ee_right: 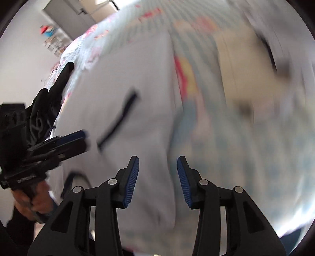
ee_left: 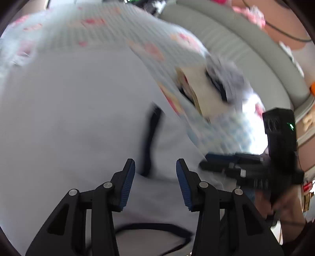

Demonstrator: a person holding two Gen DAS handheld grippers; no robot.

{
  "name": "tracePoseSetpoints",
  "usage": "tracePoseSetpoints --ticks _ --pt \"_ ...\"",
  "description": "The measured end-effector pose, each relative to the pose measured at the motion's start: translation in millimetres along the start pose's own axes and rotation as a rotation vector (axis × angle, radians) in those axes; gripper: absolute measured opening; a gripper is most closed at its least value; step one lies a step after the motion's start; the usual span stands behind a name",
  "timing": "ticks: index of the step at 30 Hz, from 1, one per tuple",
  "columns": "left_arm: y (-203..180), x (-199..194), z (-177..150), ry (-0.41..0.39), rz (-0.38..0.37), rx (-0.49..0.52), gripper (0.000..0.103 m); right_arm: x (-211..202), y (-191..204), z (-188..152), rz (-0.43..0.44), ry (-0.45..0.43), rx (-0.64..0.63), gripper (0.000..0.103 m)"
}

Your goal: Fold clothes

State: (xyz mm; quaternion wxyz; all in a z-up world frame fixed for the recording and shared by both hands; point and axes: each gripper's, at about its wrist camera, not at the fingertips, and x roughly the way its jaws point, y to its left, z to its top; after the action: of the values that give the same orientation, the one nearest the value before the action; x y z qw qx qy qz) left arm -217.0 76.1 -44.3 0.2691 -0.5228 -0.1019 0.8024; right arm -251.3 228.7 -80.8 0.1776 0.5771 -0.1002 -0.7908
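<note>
A white garment [ee_left: 78, 118] with dark trim [ee_left: 151, 134] lies spread on a checked, flower-print sheet [ee_left: 88, 29]. My left gripper [ee_left: 155, 165] hovers over it, open, with nothing between the blue pads. The right gripper [ee_left: 216, 163] comes in from the right, held by a hand [ee_left: 285, 208]. In the right wrist view my right gripper [ee_right: 158, 163] is open and empty above the garment's [ee_right: 141, 128] right edge. The left gripper [ee_right: 78, 141] sits at the left, over the dark trim [ee_right: 118, 120]. Both views are blurred by motion.
A beige folded piece [ee_left: 204, 88] and a grey one [ee_left: 226, 78] lie on the sheet beyond the garment. A grey padded edge [ee_left: 246, 49] curves behind them. Black cloth [ee_right: 45, 104] lies at the sheet's left side, and a grey cabinet [ee_right: 69, 11] stands further back.
</note>
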Motion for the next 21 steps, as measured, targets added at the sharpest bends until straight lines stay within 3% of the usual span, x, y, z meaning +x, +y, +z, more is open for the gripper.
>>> tracePoseSetpoints --ticks 3,4,12,16,21 --pt "-9 20 -12 0.043 0.133 -0.014 0.044 -1 -4 -30 -0.059 0.001 -0.033 0.041" --pt "-8 22 -15 0.046 0.147 -0.021 0.042 0 -8 -35 -0.077 0.006 -0.021 0.041" --pt "13 21 -16 0.071 0.089 -0.091 0.042 -9 -17 -58 -0.149 0.015 -0.019 0.041" --pt "16 -13 -20 -0.025 0.000 -0.192 0.043 -26 -8 -55 -0.139 -0.061 -0.015 0.042" --pt "29 -69 -37 -0.164 0.096 -0.181 0.047 -49 19 -40 -0.140 -0.174 -0.073 0.042"
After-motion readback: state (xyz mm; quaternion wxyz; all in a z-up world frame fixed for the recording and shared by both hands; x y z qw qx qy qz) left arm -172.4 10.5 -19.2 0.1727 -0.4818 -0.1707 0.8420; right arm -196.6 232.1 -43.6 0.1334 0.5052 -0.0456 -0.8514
